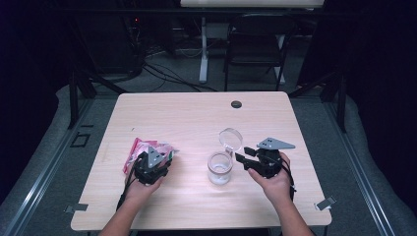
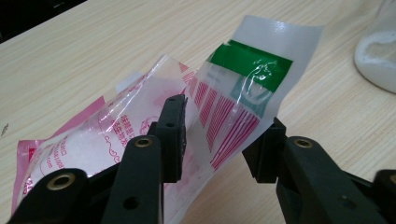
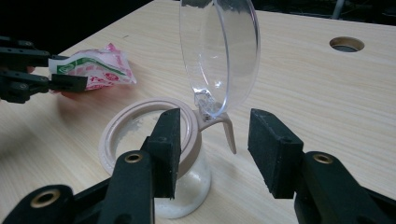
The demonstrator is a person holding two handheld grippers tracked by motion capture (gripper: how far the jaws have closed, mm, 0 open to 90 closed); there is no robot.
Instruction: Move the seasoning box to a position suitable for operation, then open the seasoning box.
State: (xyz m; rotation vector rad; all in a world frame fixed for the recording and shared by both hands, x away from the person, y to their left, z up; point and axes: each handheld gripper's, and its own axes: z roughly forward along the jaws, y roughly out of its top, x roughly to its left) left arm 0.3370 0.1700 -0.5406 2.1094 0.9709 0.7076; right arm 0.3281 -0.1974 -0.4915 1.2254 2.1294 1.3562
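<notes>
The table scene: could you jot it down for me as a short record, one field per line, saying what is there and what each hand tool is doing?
Surface: light wooden table with a round hole near its far edge
Packet: pink, white and green plastic packet, lying at the left
Jar: clear jar with some white powder in its bottom
Lid: clear hinged lid, flipped up and open
Left gripper: jaws around the packet's end, right pad not yet pressing on it
Right gripper: open, jaws either side of the jar's lid hinge
</notes>
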